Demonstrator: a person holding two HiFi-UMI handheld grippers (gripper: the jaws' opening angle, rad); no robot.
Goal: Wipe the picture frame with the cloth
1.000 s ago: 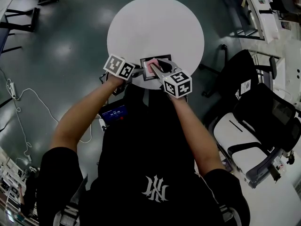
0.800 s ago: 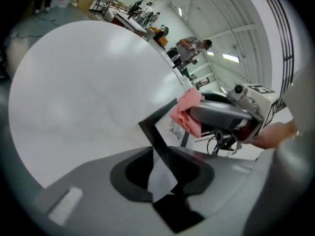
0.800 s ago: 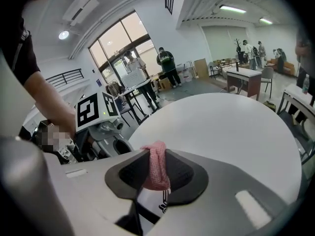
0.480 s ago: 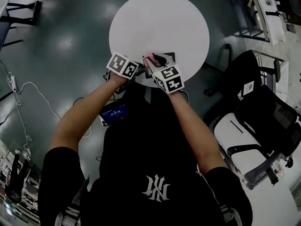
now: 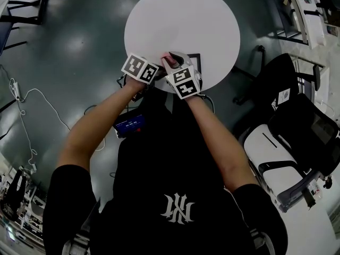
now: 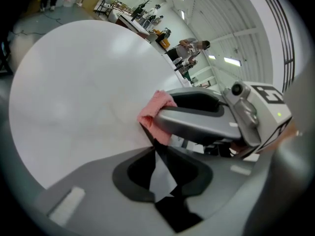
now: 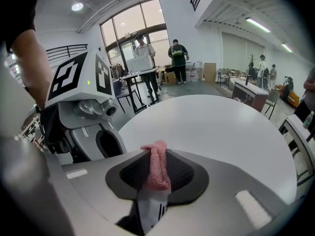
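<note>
Since the right gripper [image 7: 160, 156] has its jaws pinched tight on a folded wad of the pink cloth [image 7: 155, 173], only the bit poking past the tips can do any wiping. I'd keep that bit flat on the glass and the hard tips off it. The cloth sits right at the picture frame [image 5: 198, 61], on the frame's left side, just beside the left gripper [image 6: 156, 154]. The left gripper's jaws have just been closing and now look clamped on the frame's dark edge, so that hand is the brace. Hold it steady, no twisting. The frame is at the near rim of the round white table [image 6: 74, 92]; I can't tell whether it lies flat or is tipped up a little. Suggest light, short strokes away from the braced edge, toward the table's middle, so nothing gets pushed off the rim. The two grippers are nearly touching, so watch for a bump.
</note>
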